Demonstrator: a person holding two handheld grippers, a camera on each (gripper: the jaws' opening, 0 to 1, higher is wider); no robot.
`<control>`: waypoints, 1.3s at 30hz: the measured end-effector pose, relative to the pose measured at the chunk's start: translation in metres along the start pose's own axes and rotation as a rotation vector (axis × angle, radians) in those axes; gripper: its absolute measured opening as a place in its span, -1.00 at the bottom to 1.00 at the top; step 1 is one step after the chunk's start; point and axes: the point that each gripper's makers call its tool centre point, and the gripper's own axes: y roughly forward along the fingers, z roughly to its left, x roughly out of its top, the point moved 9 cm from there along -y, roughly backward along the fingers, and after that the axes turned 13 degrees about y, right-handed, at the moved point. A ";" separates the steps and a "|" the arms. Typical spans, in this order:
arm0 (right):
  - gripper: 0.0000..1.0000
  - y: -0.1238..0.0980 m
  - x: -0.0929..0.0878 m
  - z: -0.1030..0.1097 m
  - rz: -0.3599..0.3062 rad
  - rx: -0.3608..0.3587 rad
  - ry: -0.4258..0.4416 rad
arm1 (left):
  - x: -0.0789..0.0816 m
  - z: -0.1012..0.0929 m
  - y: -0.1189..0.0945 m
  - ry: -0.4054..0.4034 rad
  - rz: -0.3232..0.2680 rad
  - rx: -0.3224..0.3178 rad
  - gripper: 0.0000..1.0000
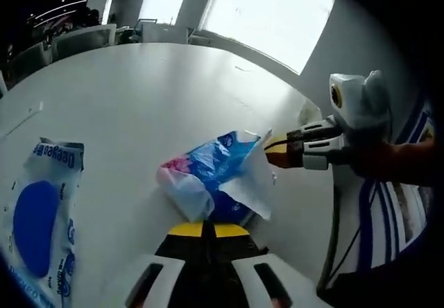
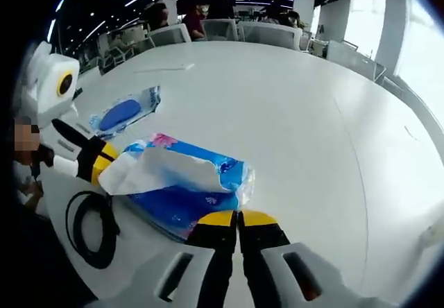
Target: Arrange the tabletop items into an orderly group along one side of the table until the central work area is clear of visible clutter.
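The white tabletop is broad, smooth and curved at its far rim. On it lies a blue tissue pack, a white sheet drawn from its top; in the right gripper view it sits at about 7 o'clock from centre. A flat blue-and-white wet-wipe pouch lies well apart, toward 10 o'clock. A black cable loop rests at the near edge, at 8 o'clock.

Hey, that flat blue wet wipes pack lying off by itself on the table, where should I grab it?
Judging by its pose, take the wipes pack by a thin short edge, coming in low along the white table. It lies flat, so only its rim fits between jaws.
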 end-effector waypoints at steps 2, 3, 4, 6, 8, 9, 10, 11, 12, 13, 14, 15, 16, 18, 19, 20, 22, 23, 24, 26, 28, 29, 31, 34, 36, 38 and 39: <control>-1.00 0.000 0.001 0.000 0.001 -0.010 -0.003 | 0.001 -0.001 -0.002 -0.003 -0.002 0.007 -0.98; -0.98 0.001 0.002 -0.001 -0.003 -0.024 -0.010 | 0.002 -0.001 -0.002 0.002 -0.005 0.012 -0.97; -0.97 0.001 0.002 -0.001 -0.005 -0.028 -0.012 | 0.003 -0.001 -0.003 0.006 -0.006 0.014 -0.95; -0.91 0.001 0.003 -0.002 -0.005 -0.033 -0.025 | 0.003 0.000 -0.004 0.006 -0.002 0.021 -0.89; -0.86 -0.001 0.003 -0.002 -0.012 -0.034 -0.023 | 0.002 0.000 -0.004 -0.003 -0.004 0.023 -0.83; -0.81 -0.002 0.003 -0.003 -0.018 -0.035 -0.018 | 0.001 0.001 -0.006 -0.014 -0.018 0.019 -0.79; -0.77 -0.002 0.003 -0.003 -0.018 -0.038 -0.018 | 0.001 0.001 -0.006 -0.015 -0.030 0.016 -0.74; -0.75 -0.002 0.002 -0.004 -0.010 -0.035 -0.013 | 0.000 0.001 -0.007 -0.019 -0.032 0.010 -0.72; -0.73 -0.003 0.001 -0.004 -0.008 -0.033 -0.005 | 0.000 0.001 -0.007 -0.026 -0.036 0.001 -0.72; -0.72 -0.003 0.000 -0.005 -0.007 -0.035 -0.004 | 0.000 0.001 -0.008 -0.027 -0.047 -0.007 -0.70; -0.70 -0.004 -0.001 -0.005 -0.010 -0.035 0.000 | 0.000 0.000 -0.009 -0.027 -0.049 -0.013 -0.67; -0.67 -0.005 -0.001 -0.004 -0.015 -0.029 0.008 | 0.000 -0.001 -0.010 -0.027 -0.049 -0.020 -0.63; -0.64 -0.006 -0.003 -0.003 -0.017 -0.025 0.018 | 0.000 -0.002 -0.010 -0.026 -0.051 -0.028 -0.57; -0.58 -0.007 -0.004 -0.002 -0.022 -0.024 0.034 | 0.002 -0.004 -0.013 0.004 -0.063 -0.026 -0.51; -0.57 -0.009 -0.005 -0.002 -0.029 -0.021 0.052 | 0.005 -0.005 -0.017 0.050 -0.082 -0.018 -0.51; -0.55 -0.011 -0.005 -0.001 -0.037 -0.018 0.063 | 0.006 -0.006 -0.019 0.062 -0.089 -0.013 -0.51; -0.50 -0.013 -0.005 0.001 -0.058 -0.016 0.096 | 0.009 -0.005 -0.027 0.088 -0.105 0.023 -0.45; -0.46 -0.014 -0.006 0.001 -0.063 -0.020 0.110 | 0.010 -0.005 -0.031 0.088 -0.110 0.025 -0.41; -0.43 -0.015 -0.006 0.001 -0.067 -0.020 0.116 | 0.010 -0.005 -0.033 0.089 -0.112 0.029 -0.36; -0.35 -0.019 -0.005 0.005 -0.092 -0.011 0.160 | 0.009 -0.001 -0.044 0.109 -0.125 0.062 -0.29; -0.28 -0.021 -0.004 0.010 -0.103 -0.007 0.155 | 0.006 0.002 -0.055 0.115 -0.135 0.079 -0.25; -0.24 -0.022 -0.004 0.012 -0.107 -0.008 0.156 | 0.004 0.004 -0.060 0.114 -0.137 0.086 -0.20; -0.16 -0.026 -0.004 0.020 -0.114 0.002 0.153 | -0.003 0.007 -0.072 0.114 -0.140 0.100 -0.02; 0.04 -0.033 -0.003 0.033 -0.135 0.017 0.144 | -0.017 0.011 -0.097 0.124 -0.143 0.126 0.09; 0.09 -0.034 -0.007 0.038 -0.127 0.020 0.125 | -0.029 0.013 -0.109 0.116 -0.131 0.132 0.15; 0.15 -0.039 -0.008 0.048 -0.132 0.032 0.111 | -0.039 0.014 -0.120 0.098 -0.123 0.145 0.23; 0.19 -0.042 -0.008 0.053 -0.137 0.036 0.107 | -0.046 0.015 -0.126 0.089 -0.121 0.144 0.28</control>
